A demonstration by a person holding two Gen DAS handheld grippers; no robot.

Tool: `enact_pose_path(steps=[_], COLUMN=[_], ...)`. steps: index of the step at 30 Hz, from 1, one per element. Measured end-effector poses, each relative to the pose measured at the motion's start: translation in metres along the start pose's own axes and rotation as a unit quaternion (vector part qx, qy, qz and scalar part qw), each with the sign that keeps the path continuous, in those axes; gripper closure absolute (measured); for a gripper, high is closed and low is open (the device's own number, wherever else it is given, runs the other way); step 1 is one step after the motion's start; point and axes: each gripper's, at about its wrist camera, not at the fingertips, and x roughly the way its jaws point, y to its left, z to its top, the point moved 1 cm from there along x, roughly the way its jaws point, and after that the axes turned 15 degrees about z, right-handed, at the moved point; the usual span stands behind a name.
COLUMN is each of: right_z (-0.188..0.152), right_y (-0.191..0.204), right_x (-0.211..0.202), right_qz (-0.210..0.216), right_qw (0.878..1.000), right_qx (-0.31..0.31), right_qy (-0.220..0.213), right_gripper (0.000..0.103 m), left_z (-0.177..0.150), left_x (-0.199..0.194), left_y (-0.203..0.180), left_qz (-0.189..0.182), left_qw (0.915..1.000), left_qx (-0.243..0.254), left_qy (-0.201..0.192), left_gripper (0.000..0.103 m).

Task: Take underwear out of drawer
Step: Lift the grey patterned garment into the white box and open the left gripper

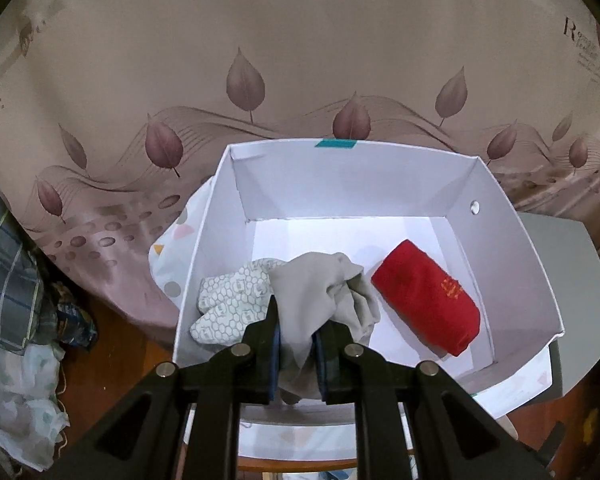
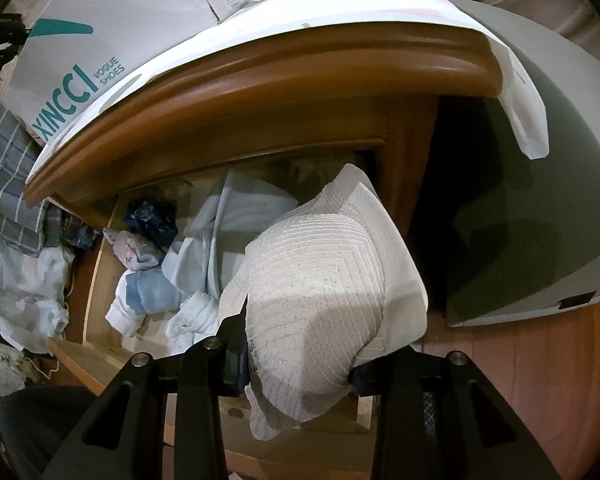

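In the left wrist view my left gripper (image 1: 296, 344) is shut on a grey piece of underwear (image 1: 324, 292) and holds it over the near edge of a white shoe box (image 1: 500, 232). In the box lie a patterned white-grey folded piece (image 1: 228, 304) and a red rolled piece (image 1: 428, 304). In the right wrist view my right gripper (image 2: 300, 364) is shut on a white textured piece of underwear (image 2: 320, 280) and holds it above the open wooden drawer (image 2: 96, 276). In the drawer lie several folded light blue, white and dark blue garments (image 2: 160, 256).
The wooden cabinet top (image 2: 260, 80) carries a white cloth and the shoe box marked XINCCI (image 2: 80, 40). A grey panel (image 2: 540, 200) stands at the right. Plaid and white fabrics (image 2: 8, 200) are piled at the left. A leaf-print curtain (image 1: 260, 60) hangs behind.
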Motion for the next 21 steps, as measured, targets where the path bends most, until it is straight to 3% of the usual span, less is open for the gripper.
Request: enact_pose_path(steps=[5,9,14,21], right_z=[0.000,0.001,0.001,0.002], right_y=[0.000,0.000,0.000,0.001], right_x=[-0.001,0.000,0.001,0.001], right_qz=[0.000,-0.001,-0.002,-0.006], right_qw=[1.000,1.000,1.000,1.000], right_qx=[0.000,0.000,0.000,-0.004], right_qy=[0.000,0.001,0.001,-0.002], right_gripper=[0.069,0.069,0.069,0.069], left_z=[-0.003,-0.004,-0.006,-0.015], left_x=[0.005,0.006,-0.005,-0.029], left_y=[0.000,0.002,0.002,0.008], left_qz=[0.004,-0.004,-0.006,-0.008], left_qw=[0.9999,0.9996,0.9999,0.9995], left_qx=[-0.011,-0.022,-0.015,-0.015], left_qy=[0.007,0.018,0.000,-0.027], left_gripper=[0.085,0.067,0.046,0.040])
